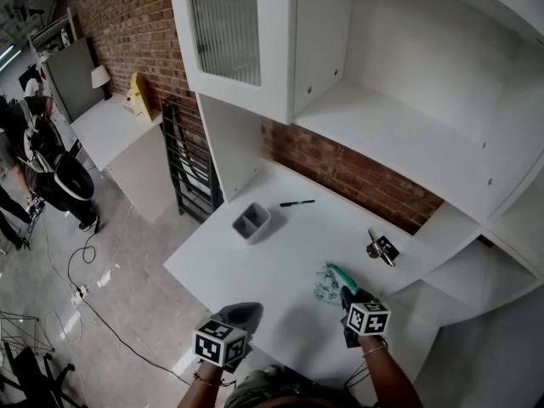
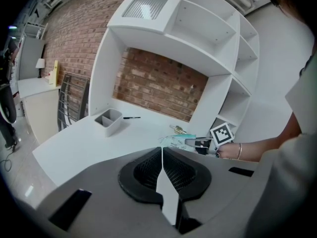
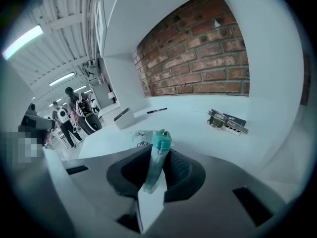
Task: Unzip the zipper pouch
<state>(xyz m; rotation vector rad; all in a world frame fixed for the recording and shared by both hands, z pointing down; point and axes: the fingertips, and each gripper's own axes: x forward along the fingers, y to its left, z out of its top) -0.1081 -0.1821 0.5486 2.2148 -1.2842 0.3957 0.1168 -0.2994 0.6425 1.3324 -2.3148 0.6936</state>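
Teal zipper band of the zipper pouch (image 3: pixel 161 142) stands pinched between my right gripper's (image 3: pixel 159 155) jaws. The clear body rests on the worktop (image 1: pixel 280 249) near its front edge, toward the right. My left gripper (image 2: pixel 162 151) is closed on nothing, apart from the pouch. Nothing anchors the pouch, so I judge a pull would drag it whole rather than run the slider. The thin band could also slip free.

Looks like a workshop hall: bare brick wall (image 1: pixel 119 24), cables (image 1: pixel 85 253) trailing across the floor (image 1: pixel 51 330), strip lights (image 3: pixel 22 41) overhead.
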